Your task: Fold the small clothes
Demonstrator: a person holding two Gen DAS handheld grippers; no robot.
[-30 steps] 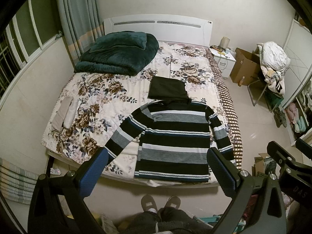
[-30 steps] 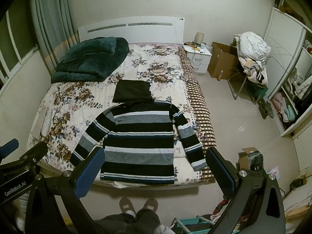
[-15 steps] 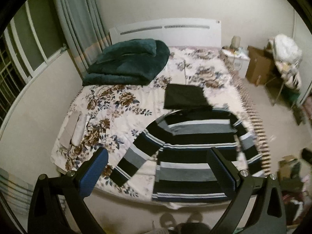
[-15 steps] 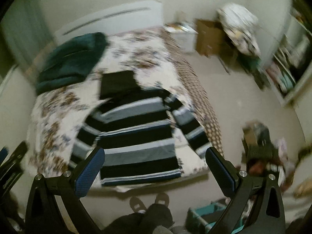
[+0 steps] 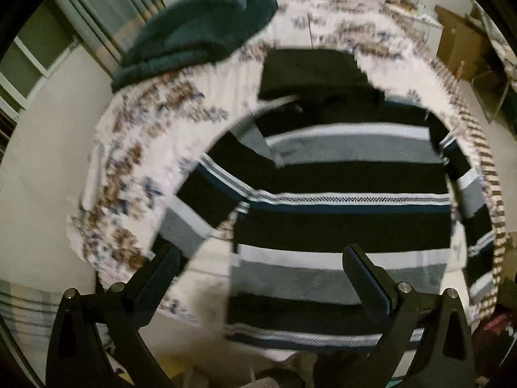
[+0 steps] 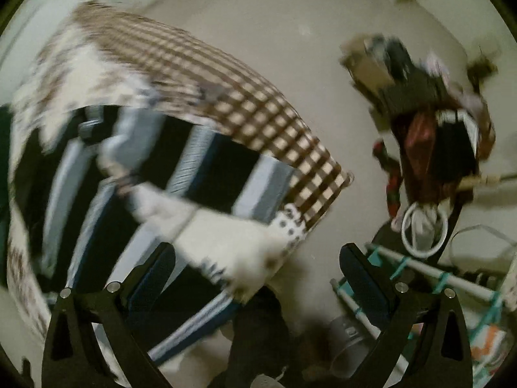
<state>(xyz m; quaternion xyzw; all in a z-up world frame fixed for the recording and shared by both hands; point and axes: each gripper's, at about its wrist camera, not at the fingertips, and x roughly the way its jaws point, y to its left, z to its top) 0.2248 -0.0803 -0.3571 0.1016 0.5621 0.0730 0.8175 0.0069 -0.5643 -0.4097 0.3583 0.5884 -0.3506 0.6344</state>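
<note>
Sweater (image 5: 342, 194) flat beside bed edge (image 6: 323, 168)

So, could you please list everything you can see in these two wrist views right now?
striped sweater: one, black, grey and white, spread flat on the bed
bed: one, floral cover with brown checked edge, centre
blanket: one, dark green, folded at the bed's head
dark garment: one, black, above the sweater's collar
cardboard box: one, brown, right of the bed
drying rack: one, white and teal, on the floor
left gripper: one, black, open, empty
right gripper: one, black, open, empty
</note>
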